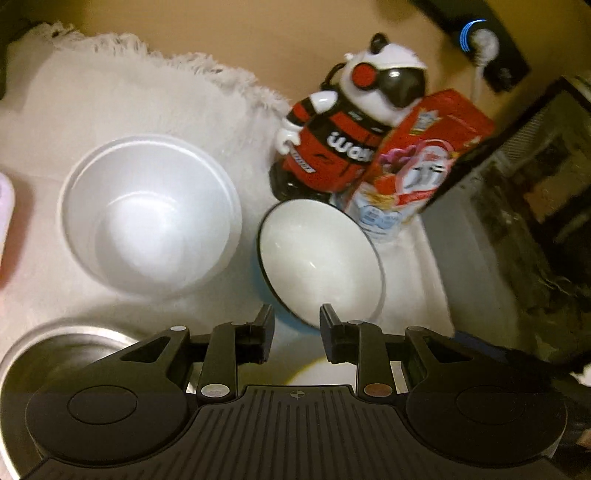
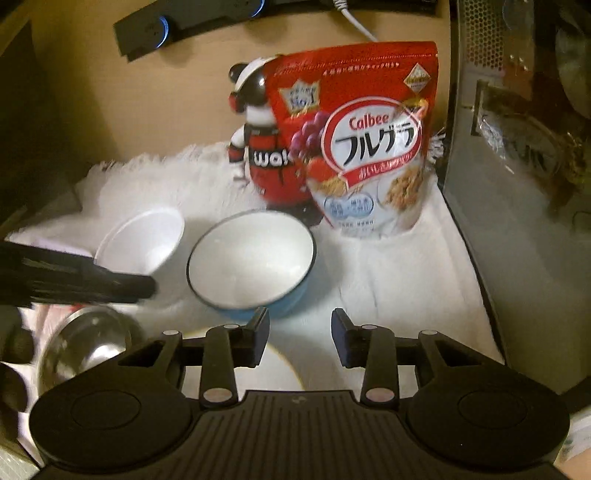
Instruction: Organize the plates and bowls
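Observation:
A blue bowl (image 1: pixel 321 258) with a white inside and a dark rim sits tilted on the white fluffy cloth (image 1: pixel 129 96). Left of it stands a plain white bowl (image 1: pixel 147 214), and a steel bowl (image 1: pixel 55 354) lies at the near left. My left gripper (image 1: pixel 296 321) hangs open above the blue bowl's near rim, gripping nothing. In the right wrist view my right gripper (image 2: pixel 300 321) is open just in front of the blue bowl (image 2: pixel 251 262), with nothing held. A white plate (image 2: pixel 280 369) lies under it. The white bowl (image 2: pixel 144 240) and steel bowl (image 2: pixel 85 339) are at the left.
A red cereal bag (image 2: pixel 369 140) and a red-and-white toy figure (image 2: pixel 258 147) stand close behind the blue bowl. A dark glass-fronted cabinet (image 2: pixel 517 166) walls off the right side. A black power strip (image 2: pixel 147 26) lies at the back. The left gripper's blurred black body (image 2: pixel 92 277) crosses the left.

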The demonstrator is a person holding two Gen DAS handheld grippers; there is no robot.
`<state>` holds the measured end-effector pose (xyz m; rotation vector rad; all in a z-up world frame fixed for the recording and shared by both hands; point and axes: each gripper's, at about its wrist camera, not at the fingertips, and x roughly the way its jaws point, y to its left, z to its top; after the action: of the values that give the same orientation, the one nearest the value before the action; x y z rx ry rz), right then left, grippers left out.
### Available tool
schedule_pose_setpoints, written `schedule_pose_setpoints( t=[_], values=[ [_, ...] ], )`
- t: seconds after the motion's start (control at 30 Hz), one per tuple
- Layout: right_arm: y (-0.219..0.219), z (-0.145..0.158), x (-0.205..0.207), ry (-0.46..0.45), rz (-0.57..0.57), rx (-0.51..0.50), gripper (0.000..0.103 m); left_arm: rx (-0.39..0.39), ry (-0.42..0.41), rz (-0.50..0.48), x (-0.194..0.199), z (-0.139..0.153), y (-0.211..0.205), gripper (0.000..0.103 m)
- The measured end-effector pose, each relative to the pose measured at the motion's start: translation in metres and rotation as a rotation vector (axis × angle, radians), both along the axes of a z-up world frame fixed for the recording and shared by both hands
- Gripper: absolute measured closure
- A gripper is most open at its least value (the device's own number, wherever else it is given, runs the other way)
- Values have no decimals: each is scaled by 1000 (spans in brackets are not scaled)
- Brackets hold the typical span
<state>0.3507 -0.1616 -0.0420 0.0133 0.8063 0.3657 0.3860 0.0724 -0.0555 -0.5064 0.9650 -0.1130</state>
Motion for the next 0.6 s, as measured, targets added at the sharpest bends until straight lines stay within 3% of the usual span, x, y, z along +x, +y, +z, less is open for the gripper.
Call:
schedule_pose_setpoints(
  t=[0.2,0.6],
  values=[
    [7,1,63,144,-34,-31,58,63,76,2,38,-25,-7,74],
    [35,-70,135,338,1,2,58,165,105,44,61,-42,-20,70]
  ],
)
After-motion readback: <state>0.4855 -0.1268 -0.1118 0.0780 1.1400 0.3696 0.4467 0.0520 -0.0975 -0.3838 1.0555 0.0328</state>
